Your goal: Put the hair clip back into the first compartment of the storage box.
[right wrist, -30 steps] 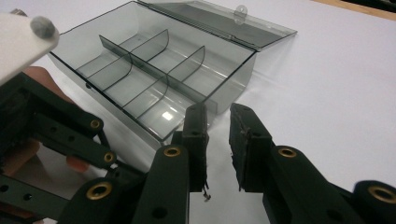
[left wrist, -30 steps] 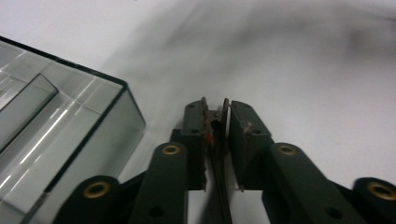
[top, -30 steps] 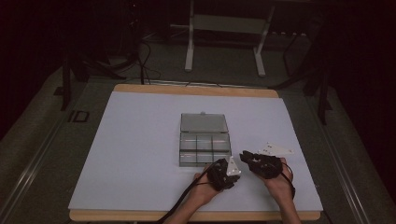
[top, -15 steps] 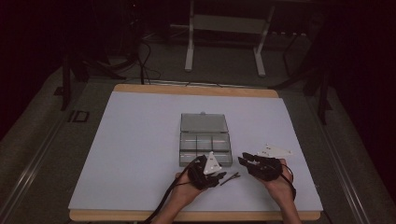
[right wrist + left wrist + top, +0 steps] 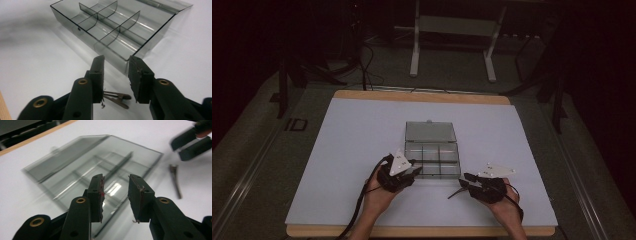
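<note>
White counter carries a clear smoky plastic compartment box with its lid open. Left tongs, just been opening and empty, angle toward its near-left corner. Right tongs, likewise just opening, hover low over a thin dark metal hair clip, unpinched.

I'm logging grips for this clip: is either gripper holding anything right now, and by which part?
Nothing is held. The left gripper stands open over the clear divided box. The right gripper, jaws just opening, is open above the hair clip lying on the table.

a white sheet covers the wooden table, whose bare edge shows along the far and near sides. beyond the far edge, a white metal stand rests on dark floor, with cables.
</note>
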Motion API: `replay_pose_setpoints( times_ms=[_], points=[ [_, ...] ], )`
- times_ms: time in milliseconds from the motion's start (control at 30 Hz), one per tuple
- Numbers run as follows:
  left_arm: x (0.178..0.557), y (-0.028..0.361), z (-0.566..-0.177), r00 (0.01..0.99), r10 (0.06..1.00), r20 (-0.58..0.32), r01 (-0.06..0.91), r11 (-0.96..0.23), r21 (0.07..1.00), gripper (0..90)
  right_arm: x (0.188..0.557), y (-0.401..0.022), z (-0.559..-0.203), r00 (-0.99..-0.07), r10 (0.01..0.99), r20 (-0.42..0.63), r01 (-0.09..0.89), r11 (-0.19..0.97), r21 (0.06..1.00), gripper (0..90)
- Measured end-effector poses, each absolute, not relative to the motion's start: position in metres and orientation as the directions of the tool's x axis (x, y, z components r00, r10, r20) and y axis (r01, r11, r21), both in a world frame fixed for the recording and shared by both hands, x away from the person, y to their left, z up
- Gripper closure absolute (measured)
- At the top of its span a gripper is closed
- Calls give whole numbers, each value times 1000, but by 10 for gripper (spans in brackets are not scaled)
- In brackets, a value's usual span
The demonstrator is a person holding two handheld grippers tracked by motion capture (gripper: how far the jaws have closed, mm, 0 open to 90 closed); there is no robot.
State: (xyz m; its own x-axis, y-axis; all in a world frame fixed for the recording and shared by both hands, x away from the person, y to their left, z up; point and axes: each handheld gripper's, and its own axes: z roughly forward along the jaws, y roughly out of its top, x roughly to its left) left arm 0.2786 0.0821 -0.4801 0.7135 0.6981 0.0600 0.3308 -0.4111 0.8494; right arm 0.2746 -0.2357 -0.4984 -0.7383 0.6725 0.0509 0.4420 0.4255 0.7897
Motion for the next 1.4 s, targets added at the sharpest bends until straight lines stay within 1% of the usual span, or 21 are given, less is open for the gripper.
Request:
replay_pose_setpoints(
  times_ms=[200, 367, 533, 633, 700, 733, 833, 1033, 1400],
  points=[
    [281, 107, -478, 660, 750, 32, 358, -352, 865, 652, 272, -227, -502, -737, 674, 50, 441, 425, 791, 658],
    [282, 118, -480, 635, 772, 23, 373, -332, 866, 652, 270, -218, -505, -757, 651, 57, 437, 439, 785, 724],
    [282, 124, -483, 618, 786, 16, 386, -321, 865, 652, 271, -208, -510, -754, 655, 52, 449, 456, 768, 821],
    [282, 126, -485, 614, 789, 12, 392, -318, 863, 652, 273, -202, -516, -753, 656, 50, 464, 476, 747, 854],
    [282, 126, -485, 614, 789, 12, 392, -318, 863, 652, 274, -201, -518, -754, 655, 51, 469, 481, 741, 854],
    [282, 127, -485, 611, 792, 9, 395, -314, 863, 652, 274, -198, -522, -757, 651, 59, 481, 493, 725, 880],
    [282, 128, -486, 609, 793, 8, 397, -314, 862, 652, 273, -195, -526, -763, 643, 63, 490, 512, 706, 890],
    [282, 129, -486, 608, 794, 8, 399, -315, 861, 652, 270, -195, -528, -772, 634, 39, 487, 551, 678, 891],
    [282, 127, -488, 610, 793, 6, 404, -317, 858, 653, 264, -205, -526, -771, 635, 34, 495, 566, 659, 893]
  ],
)
